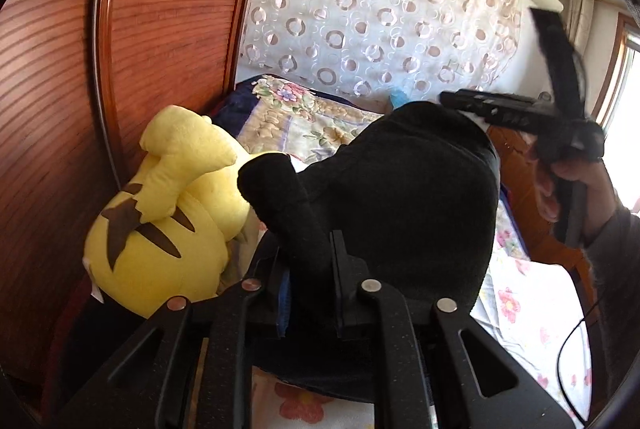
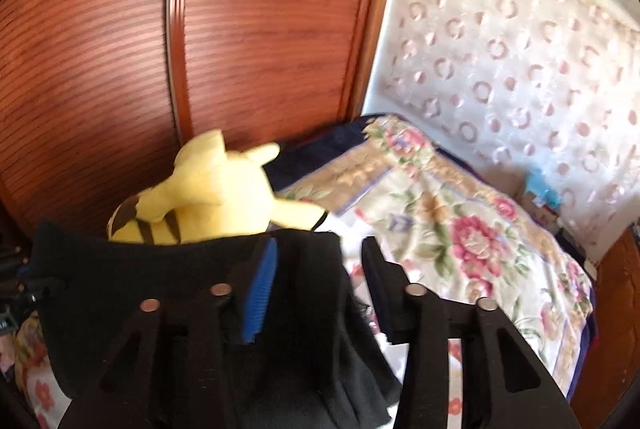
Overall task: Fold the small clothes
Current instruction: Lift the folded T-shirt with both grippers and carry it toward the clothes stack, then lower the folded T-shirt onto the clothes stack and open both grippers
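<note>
**Black garment over the bed**

On the floral-sheeted bed (image 2: 480, 241), a black fleece garment (image 1: 400, 197) is pinched between the narrow jaws of the left hand-held gripper (image 1: 308, 269). The right hand-held gripper (image 2: 316, 293) stands parted, pads clear, garment at its 9 o'clock. A yellow plush toy (image 1: 160, 229) lies at 10 o'clock.

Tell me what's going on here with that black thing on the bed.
A person is folding a small black fleece garment on a bed with a floral sheet, holding a two-finger gripper in each hand. The left gripper is pinched on a fold of the garment, holding it up. The right gripper stands open, the garment's edge lying loose by its blue-padded finger. A yellow plush toy lies beside the wooden wardrobe door.
</note>
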The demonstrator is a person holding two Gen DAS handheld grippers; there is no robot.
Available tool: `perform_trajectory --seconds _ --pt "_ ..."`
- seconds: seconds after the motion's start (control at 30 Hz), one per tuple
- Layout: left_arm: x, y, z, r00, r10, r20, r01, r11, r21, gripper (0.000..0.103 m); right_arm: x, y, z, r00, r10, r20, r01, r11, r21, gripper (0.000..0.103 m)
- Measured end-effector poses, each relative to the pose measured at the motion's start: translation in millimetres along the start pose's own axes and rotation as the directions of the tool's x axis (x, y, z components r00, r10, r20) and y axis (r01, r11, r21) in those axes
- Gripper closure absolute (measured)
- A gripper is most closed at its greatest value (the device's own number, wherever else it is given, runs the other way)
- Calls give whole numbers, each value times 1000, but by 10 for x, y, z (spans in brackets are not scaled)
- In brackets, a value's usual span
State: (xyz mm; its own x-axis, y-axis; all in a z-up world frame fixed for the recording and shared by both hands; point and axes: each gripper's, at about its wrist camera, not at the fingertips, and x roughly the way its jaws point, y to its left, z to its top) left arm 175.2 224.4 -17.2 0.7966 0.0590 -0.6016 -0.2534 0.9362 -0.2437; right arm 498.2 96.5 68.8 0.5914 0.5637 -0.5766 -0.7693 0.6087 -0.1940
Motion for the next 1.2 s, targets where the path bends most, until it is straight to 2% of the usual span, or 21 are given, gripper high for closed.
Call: perform_trajectory --seconds 0.07,0.13,0.17,0.2,0.23,0.3,0.43,0.6,0.83,1.03,1.2 --pt "-55 -43 -6 1000 13 18 -13 1000 22 77 -121 -64 -30 1000 1 19 -1 1000 22 53" --pt "-150 -96 -11 999 18 45 -20 998 52 61 -299 -44 -114 999 23 35 -25 999 48 51" --pt "-180 -113 -14 999 12 51 -15 998 62 59 -391 -60 -170 998 30 48 -33 998 60 51" --pt "-230 -146 -21 998 7 60 -12 997 77 49 -469 -62 -237 998 34 56 -38 997 65 51" --pt "-271 -176 -29 998 7 67 -13 996 88 34 -540 -27 -306 997 37 63 -42 997 67 51" --pt "-361 -247 -49 996 -3 94 -8 994 111 23 -719 46 -530 997 43 71 -48 996 80 51" --pt "-511 -448 -123 993 -16 115 -2 988 155 22 -1187 268 -936 995 44 89 -54 992 115 51" --pt "-634 -717 -270 992 -44 122 19 980 197 22 -1847 398 -1364 993 8 115 -30 982 189 50" --pt "-748 -1103 -490 987 -111 113 81 966 246 22 -2534 637 -1945 987 -78 139 40 965 258 35" --pt "-817 -1467 -685 983 -158 89 124 946 299 22 -3046 909 -2387 980 -147 132 100 946 308 27" --pt "-982 -1765 -800 978 -186 95 142 926 350 22 -3427 1131 -2586 960 -246 137 182 913 365 26"
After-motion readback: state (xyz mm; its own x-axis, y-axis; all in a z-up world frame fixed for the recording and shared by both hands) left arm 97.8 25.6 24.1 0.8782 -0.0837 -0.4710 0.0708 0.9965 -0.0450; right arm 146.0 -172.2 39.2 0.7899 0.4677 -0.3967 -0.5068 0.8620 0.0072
